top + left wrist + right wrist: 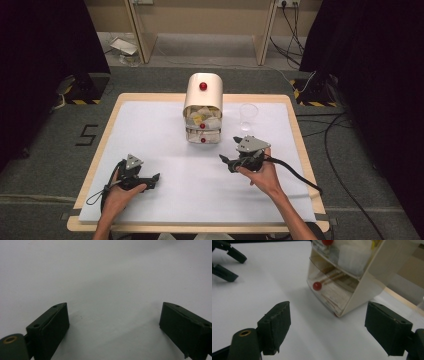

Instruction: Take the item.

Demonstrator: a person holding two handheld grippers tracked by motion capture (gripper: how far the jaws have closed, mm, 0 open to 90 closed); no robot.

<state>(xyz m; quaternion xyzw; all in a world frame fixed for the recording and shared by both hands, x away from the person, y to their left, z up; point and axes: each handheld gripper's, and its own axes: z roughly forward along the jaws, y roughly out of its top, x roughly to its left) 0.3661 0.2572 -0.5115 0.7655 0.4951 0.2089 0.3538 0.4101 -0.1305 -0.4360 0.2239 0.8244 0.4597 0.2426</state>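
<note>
While both jaws gape wide | right gripper (pixel 327 327) near drawer box (pixel 342 277) | left gripper (pixel 113 325) apart

drawer box (pixel 203 109), glass (pixel 248 116) mid-rear; front free

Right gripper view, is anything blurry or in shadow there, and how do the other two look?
Right gripper view: jaws soft and close, organizer fairly sharp, casting a faint shadow on the table. Left gripper view: jaws blurred, dim grey table, soft shadows beside them. High view: even light, dark curtains at both sides.
</note>
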